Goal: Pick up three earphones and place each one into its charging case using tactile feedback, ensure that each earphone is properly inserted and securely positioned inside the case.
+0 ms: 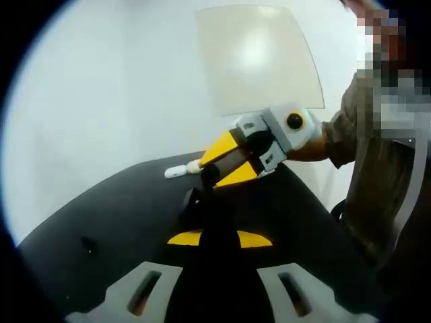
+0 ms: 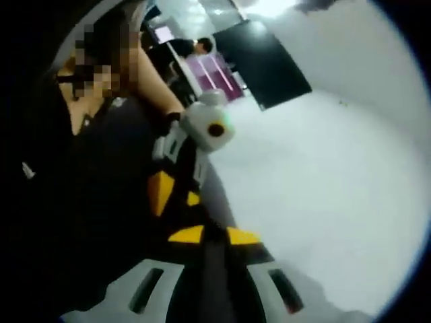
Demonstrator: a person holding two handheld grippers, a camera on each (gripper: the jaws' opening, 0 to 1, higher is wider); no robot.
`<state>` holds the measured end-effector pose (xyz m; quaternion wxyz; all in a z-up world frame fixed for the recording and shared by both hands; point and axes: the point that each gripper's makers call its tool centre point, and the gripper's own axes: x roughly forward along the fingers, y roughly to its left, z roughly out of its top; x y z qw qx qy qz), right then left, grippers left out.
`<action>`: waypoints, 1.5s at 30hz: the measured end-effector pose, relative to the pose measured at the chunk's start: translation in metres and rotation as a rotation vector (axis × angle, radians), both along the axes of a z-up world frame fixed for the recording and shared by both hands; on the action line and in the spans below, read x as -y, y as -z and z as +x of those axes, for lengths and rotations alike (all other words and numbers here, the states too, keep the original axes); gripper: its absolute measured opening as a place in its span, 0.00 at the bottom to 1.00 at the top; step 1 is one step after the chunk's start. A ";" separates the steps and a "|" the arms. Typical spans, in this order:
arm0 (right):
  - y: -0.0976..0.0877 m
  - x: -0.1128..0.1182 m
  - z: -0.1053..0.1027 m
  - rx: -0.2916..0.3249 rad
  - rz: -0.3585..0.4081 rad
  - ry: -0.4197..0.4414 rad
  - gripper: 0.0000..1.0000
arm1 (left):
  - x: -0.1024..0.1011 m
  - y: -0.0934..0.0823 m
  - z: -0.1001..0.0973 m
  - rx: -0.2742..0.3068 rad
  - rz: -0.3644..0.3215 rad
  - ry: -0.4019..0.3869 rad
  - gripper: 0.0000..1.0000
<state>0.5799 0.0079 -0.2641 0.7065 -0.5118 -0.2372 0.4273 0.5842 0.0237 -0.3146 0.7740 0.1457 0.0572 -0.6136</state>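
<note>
A white earphone [image 1: 182,169] is seen in the left gripper view, lying right at the far edge of a black mat [image 1: 114,222]. The right gripper [image 1: 214,168] comes in from the right with its yellow tips close to the earphone, and the tips look nearly pressed together. It cannot be told if the earphone is pinched or only touched. A dark small thing [image 1: 190,202] sits on the mat just below those tips; what it is cannot be told. The left gripper [image 1: 219,239] is held low over the mat, its yellow tips close together. Past the mat edge, a wide white surface [image 1: 101,101] is seen. In the right gripper view, the right gripper [image 2: 214,235] has tips close together, and the left gripper [image 2: 172,192] is beside it.
</note>
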 end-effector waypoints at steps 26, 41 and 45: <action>0.010 -0.016 -0.004 0.068 -0.417 0.253 0.13 | 0.000 0.000 0.000 0.008 0.003 -0.002 0.15; 0.014 -0.013 -0.002 -0.153 -0.302 0.320 0.12 | 0.000 0.000 0.001 0.009 0.005 -0.004 0.15; 0.013 -0.013 -0.006 -0.254 -0.242 0.295 0.12 | 0.000 0.000 0.001 0.008 0.004 -0.004 0.15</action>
